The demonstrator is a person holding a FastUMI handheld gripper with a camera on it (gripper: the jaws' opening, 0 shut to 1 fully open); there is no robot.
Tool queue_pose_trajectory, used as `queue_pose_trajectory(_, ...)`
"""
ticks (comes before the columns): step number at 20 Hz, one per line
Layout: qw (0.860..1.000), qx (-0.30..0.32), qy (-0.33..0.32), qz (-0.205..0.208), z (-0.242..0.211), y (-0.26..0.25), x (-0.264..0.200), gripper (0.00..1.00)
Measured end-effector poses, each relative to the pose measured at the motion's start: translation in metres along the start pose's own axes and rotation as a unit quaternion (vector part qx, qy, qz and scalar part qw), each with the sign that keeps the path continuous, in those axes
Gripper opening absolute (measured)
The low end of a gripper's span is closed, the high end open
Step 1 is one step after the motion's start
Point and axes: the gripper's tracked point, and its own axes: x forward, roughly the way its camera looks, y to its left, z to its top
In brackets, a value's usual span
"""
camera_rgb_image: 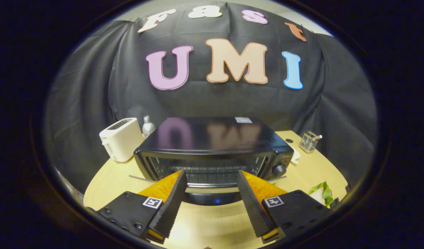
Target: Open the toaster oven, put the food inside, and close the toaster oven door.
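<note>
Worktop [212, 224] scene: oven [212, 152] door down, cavity exposed.
Tool [212, 180] open, empty, fingers flanking the door's front edge. Food [322, 194] lies beside the right finger; swing over, centre it, then close gently.

Black toaster oven [212, 145] sits mid-tabletop [205, 221], door [212, 197] dropped open toward the camera, wire rack visible inside, control knob on its right side. Sandwich with lettuce [322, 194] lies on the tabletop, well right of the oven.
</note>
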Motion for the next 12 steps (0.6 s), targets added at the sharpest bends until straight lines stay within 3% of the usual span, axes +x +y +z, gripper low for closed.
queue_pose_trajectory(8,0.99,-0.057,0.128,-0.019,-0.077,-0.004,-0.017,0.9)
queue_pose_trajectory(12,0.988,-0.062,0.141,-0.016,-0.099,-0.003,-0.006,0.9)
